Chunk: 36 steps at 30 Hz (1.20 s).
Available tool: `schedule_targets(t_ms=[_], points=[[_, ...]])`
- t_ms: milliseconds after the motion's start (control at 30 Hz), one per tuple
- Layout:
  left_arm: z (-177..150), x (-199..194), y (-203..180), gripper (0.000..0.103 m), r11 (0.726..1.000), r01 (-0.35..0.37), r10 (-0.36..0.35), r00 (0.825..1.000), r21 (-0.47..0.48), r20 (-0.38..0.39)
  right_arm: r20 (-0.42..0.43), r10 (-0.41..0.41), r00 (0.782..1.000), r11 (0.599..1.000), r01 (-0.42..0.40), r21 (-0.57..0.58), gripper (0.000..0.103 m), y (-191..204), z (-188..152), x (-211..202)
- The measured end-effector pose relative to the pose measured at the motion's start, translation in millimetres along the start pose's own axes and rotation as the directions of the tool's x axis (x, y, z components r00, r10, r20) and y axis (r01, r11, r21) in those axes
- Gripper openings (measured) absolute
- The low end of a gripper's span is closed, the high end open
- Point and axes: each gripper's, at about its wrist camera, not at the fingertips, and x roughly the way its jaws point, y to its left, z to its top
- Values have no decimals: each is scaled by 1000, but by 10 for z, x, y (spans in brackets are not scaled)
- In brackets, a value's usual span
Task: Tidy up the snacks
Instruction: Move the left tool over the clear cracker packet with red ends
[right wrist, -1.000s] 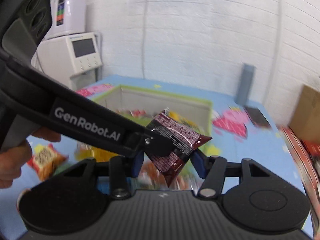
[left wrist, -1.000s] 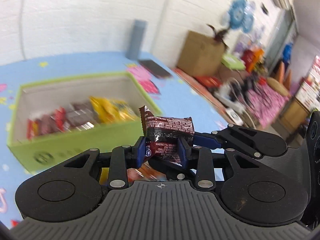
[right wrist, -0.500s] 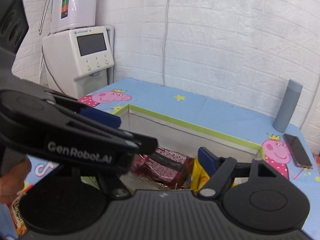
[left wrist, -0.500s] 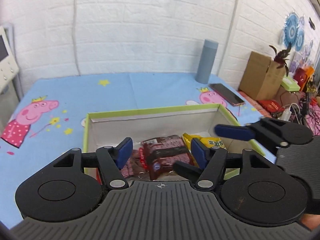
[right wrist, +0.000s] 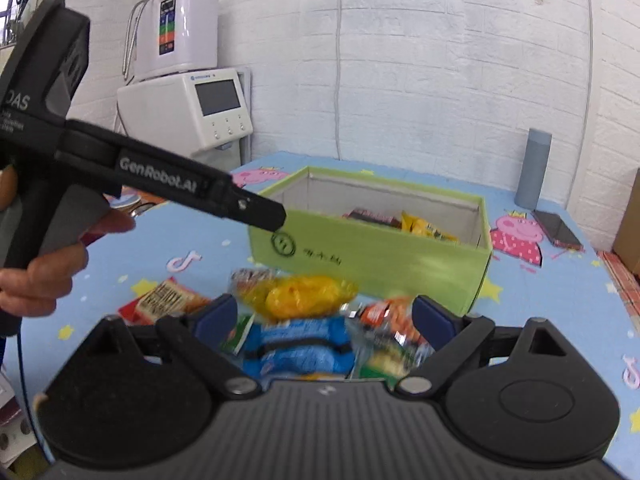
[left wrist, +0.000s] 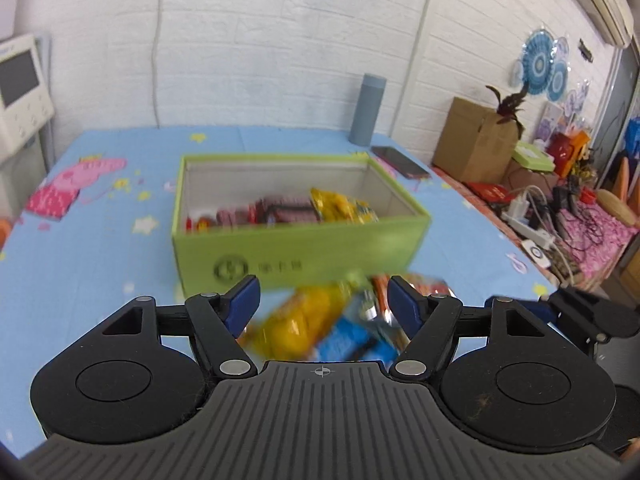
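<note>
Both hand-held grippers, left (left wrist: pixel 322 300) and right (right wrist: pixel 324 316), gape empty above loose snacks (right wrist: pixel 304 320) before box (right wrist: pixel 372 256).

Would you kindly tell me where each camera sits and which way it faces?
Left wrist: on the left gripper, facing the green box and wall; its open jaws frame loose snacks; the right gripper's tip shows at right.
Right wrist: on the right gripper, facing the box from its right corner; open jaws, plus the left gripper and the hand holding it.
Both share the box, snacks, grey bottle and phone.
</note>
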Motion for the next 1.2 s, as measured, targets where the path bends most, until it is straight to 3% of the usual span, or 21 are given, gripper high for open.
schedule_targets(t_ms=[167, 300, 367, 433, 500, 567, 700, 933, 1100, 1200], points=[[-600, -288, -9, 60, 999, -12, 11, 999, -31, -45, -61, 10, 998, 999, -8, 35, 93, 339, -565, -249], [-1052, -360, 70, 60, 995, -28, 17, 993, -94, -120, -76, 16, 997, 997, -10, 76, 93, 560, -830, -368], [-1179, -354, 139, 59, 991, -17, -2, 990, -131, -144, -60, 71, 996, 992, -64, 112, 93, 656, -886, -445], [-1210, -323, 205, 55, 986, -5, -22, 987, -167, -160, -67, 197, 978, 972, -186, 144, 93, 783, -892, -413], [-1183, -289, 268, 54, 982, 10, -43, 983, -188, -176, -90, 228, 969, 971, -220, 95, 93, 949, -870, -317], [-1156, -294, 299, 54, 985, 14, -45, 983, -174, -176, -124, 185, 975, 983, -183, 33, 93, 1055, -871, -211], [-1150, -232, 268, 55, 990, 48, -72, 981, -135, -180, -176, 193, 965, 978, -175, 116, 93, 860, -933, -42], [-1205, -9, 99, 56, 979, 124, -156, 966, -162, -205, -173, 5, 985, 988, 23, 156, 93, 415, -918, -129], [-1227, 111, -231, 55, 956, 249, -281, 930, -157, -235, -172, 39, 984, 988, -13, 151, 93, 416, -971, -278], [-1235, 125, -409, 54, 956, 271, -292, 922, -115, -252, -183, 21, 983, 993, 0, 117, 93, 468, -1003, -315]])
